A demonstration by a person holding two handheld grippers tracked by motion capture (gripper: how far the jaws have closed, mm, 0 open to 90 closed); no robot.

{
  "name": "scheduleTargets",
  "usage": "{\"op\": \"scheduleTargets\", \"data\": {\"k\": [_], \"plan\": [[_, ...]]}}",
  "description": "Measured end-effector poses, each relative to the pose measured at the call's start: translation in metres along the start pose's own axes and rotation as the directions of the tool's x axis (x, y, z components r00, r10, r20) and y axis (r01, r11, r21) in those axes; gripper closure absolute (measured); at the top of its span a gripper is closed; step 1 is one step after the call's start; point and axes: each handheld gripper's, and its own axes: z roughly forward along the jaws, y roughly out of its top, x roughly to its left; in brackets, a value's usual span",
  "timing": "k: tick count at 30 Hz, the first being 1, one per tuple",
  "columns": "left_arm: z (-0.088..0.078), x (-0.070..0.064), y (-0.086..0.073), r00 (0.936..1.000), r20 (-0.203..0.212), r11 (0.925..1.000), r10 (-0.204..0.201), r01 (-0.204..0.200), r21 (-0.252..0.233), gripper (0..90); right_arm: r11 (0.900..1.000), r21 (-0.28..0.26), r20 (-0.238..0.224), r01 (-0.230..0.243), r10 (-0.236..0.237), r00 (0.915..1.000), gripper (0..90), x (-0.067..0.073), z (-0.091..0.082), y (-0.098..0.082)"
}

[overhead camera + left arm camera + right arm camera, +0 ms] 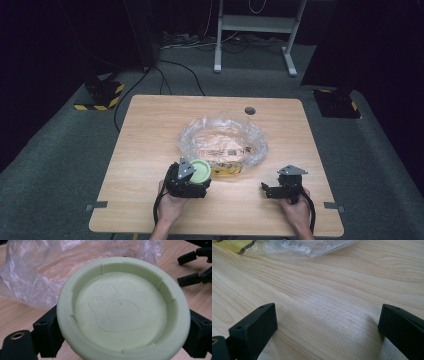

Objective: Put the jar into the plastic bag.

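Left gripper [192,176]: jaws clamped on either side of a round pale-green lid [122,307], smooth matte plastic, paw print moulded inside its raised rim; held at the near edge of the table [145,130]. Just beyond: crumpled clear plastic bag [223,140], a yellow item inside. Right gripper [270,190]: jaws spread, empty, over bare light wood, near right.

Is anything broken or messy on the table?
Nothing looks broken or spilled. The clear plastic bag lies crumpled and open in the middle of the table, which is just how a loose bag sits. The left gripper holds a pale green lid with a paw print, and it looks whole.
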Motion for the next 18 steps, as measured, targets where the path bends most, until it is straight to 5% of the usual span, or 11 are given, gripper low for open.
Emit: {"op": "scheduleTargets", "data": {"k": [18], "plan": [[0.029, -0.004, 0.045, 0.9993, 0.032, 0.9996, -0.019, 0.018, 0.02, 11.3, 1.0, 0.0, 0.001, -0.001, 0.001, 1.0, 1.9, 0.0, 0.0, 0.0]]}}
